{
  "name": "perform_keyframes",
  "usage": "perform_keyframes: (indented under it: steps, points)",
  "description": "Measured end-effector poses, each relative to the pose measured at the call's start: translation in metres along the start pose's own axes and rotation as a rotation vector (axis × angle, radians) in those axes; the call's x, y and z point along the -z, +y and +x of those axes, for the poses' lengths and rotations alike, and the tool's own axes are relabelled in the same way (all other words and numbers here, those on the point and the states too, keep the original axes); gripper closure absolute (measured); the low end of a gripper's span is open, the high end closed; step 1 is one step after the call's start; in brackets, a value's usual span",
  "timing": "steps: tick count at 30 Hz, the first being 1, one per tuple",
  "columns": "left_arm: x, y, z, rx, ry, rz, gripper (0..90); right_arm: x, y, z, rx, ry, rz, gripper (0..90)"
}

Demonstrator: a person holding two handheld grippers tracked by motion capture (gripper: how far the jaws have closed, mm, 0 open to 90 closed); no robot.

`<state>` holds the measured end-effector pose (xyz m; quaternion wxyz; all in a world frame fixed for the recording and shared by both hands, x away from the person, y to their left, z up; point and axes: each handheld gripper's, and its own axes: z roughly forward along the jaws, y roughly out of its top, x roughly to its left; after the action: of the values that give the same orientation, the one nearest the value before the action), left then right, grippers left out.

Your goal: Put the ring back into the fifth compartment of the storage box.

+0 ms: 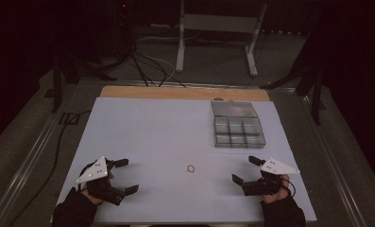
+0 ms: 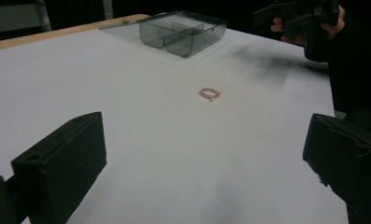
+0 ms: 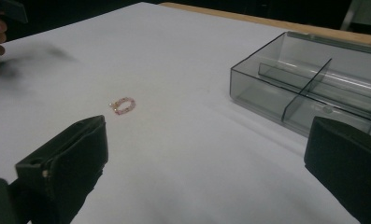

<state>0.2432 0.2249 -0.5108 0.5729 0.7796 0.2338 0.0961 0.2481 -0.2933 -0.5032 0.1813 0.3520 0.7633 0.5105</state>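
Your target is a small pink beaded ring (image 1: 191, 168), lying flat on the white table (image 1: 152, 132) near its front edge. It sits between your left gripper (image 1: 129, 176) and right gripper (image 1: 246, 169), well apart from both and ahead of each. Both jaws are spread wide, holding nothing.

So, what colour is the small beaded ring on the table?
Pink; the beaded ring shows best in the right gripper view.

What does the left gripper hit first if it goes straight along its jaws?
Likely the small pink bead ring, lying roughly ahead of the open left gripper on the white table; bare surface before it. Depth is uncertain.
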Motion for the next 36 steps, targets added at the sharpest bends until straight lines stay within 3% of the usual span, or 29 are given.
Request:
perform_keyframes:
  steps: [10,14,16,18,27,36]
  points:
    - [-0.001,0.000,0.000,0.000,-0.001,0.003,0.7,-0.001,0.000,0.000,-0.016,-0.012,0.024,0.0]
    - [-0.001,0.000,0.000,0.001,-0.003,0.001,0.7,0.000,0.000,-0.003,-0.035,-0.032,0.027,0.0]
    - [-0.001,0.000,0.000,0.002,-0.003,0.002,0.7,-0.001,0.004,-0.007,-0.066,-0.067,0.028,0.0]
    - [-0.002,0.000,0.000,0.000,-0.004,0.006,0.7,-0.001,0.006,-0.008,-0.060,-0.085,0.030,0.0]
    - [-0.002,-0.001,0.000,0.002,0.000,0.010,0.7,0.003,0.024,-0.008,-0.102,-0.069,-0.032,0.0]
    - [-0.002,-0.001,0.000,0.001,0.000,0.005,0.7,-0.005,0.038,0.002,-0.086,-0.027,-0.037,0.0]
